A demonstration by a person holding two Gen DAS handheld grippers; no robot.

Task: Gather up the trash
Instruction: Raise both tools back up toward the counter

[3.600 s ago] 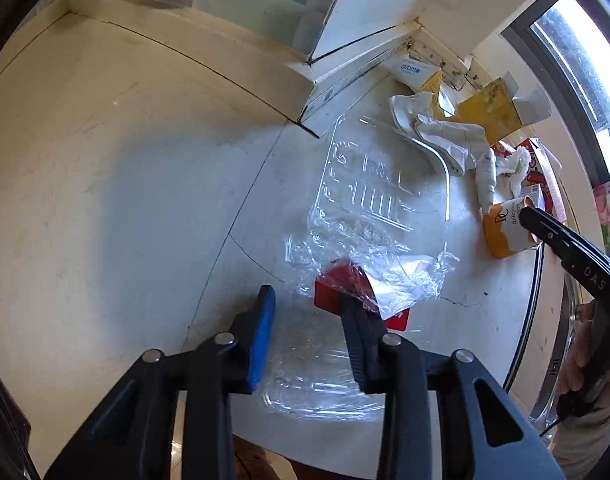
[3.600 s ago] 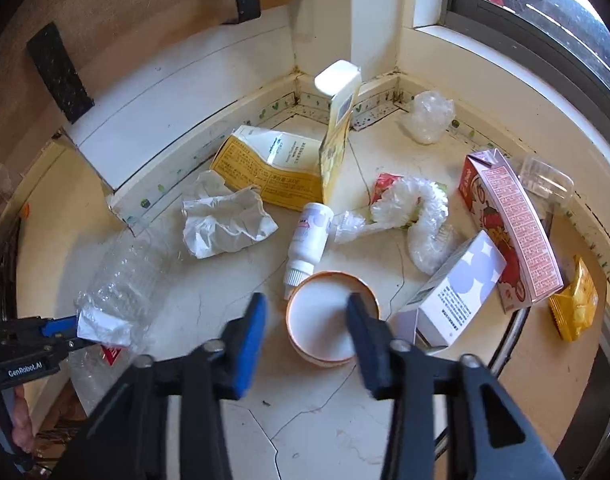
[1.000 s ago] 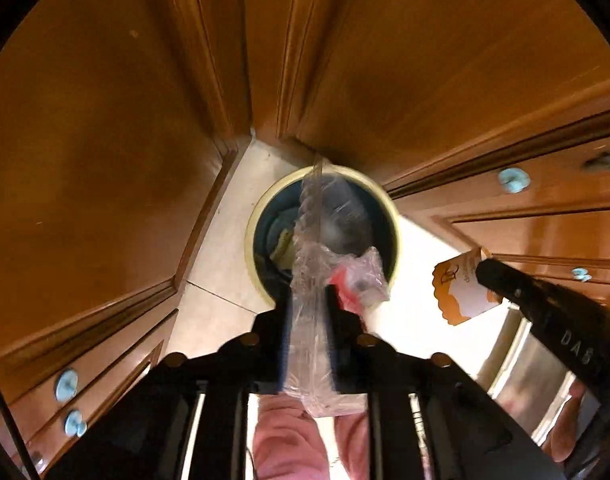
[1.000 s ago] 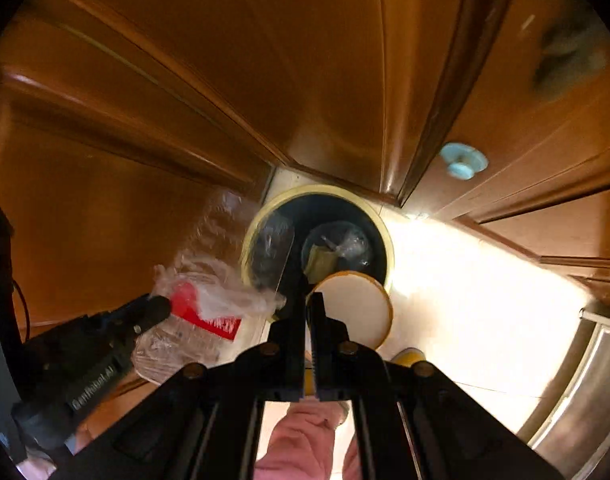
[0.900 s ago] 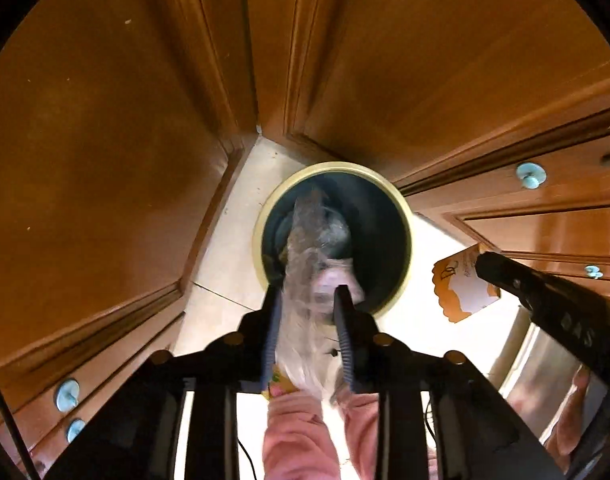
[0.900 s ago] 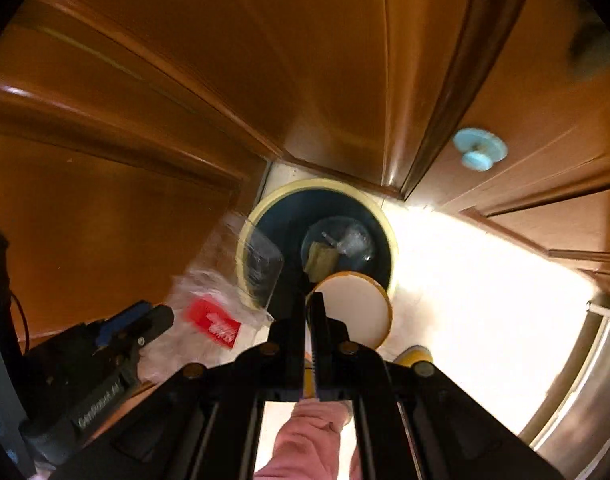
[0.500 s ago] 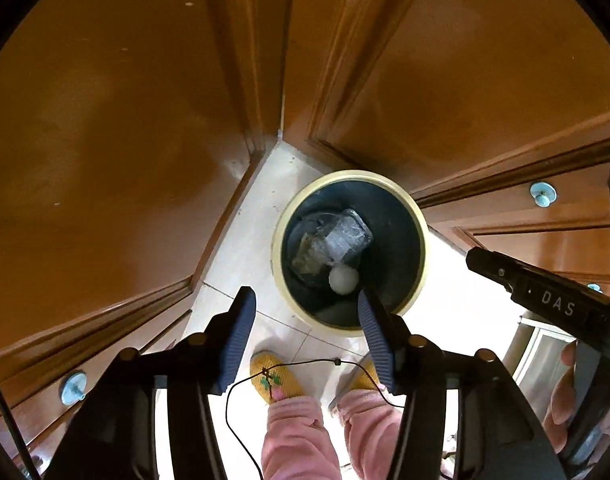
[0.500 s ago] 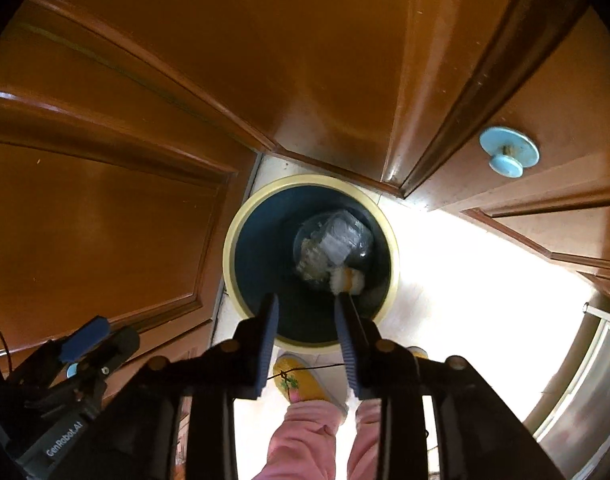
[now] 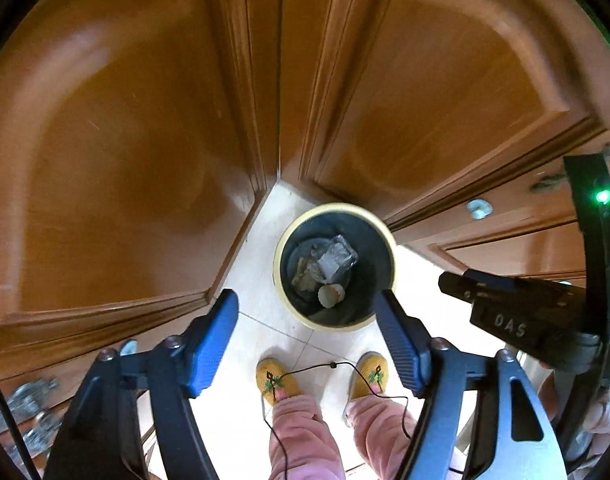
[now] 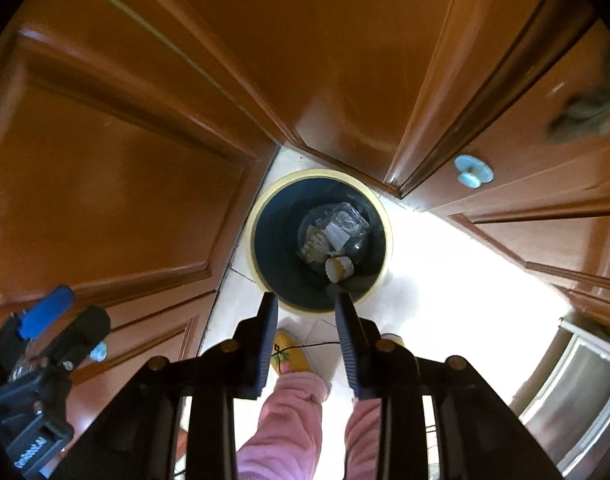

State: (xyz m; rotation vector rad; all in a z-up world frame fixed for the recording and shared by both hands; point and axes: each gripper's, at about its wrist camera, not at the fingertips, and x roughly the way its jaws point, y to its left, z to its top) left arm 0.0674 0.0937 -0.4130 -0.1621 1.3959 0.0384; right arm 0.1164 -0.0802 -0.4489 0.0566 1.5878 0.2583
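A dark round bin with a cream rim (image 9: 337, 208) (image 10: 321, 174) stands on the pale floor tiles in the corner of the wooden cabinets. At its bottom lie crumpled clear plastic packaging (image 9: 333, 258) (image 10: 337, 228) and a small paper cup (image 9: 331, 294) (image 10: 339, 270). My left gripper (image 9: 305, 304) hangs high above the bin's near rim, its jaws opening wide with nothing between them. My right gripper (image 10: 306, 300) is also above the near rim, its jaws a little apart and empty. Each gripper shows at the edge of the other's view.
Brown wooden cabinet doors (image 9: 125, 140) with pale blue knobs (image 10: 473, 171) close in behind and beside the bin. A person's pink trouser legs (image 9: 301, 428) and yellow slippers (image 9: 275, 376) stand just before it. A steel appliance front (image 10: 577, 392) is at the lower right.
The left gripper let the clear plastic packaging fall into the bin and the right gripper let the paper cup fall in. Both opened and rose away from the bin.
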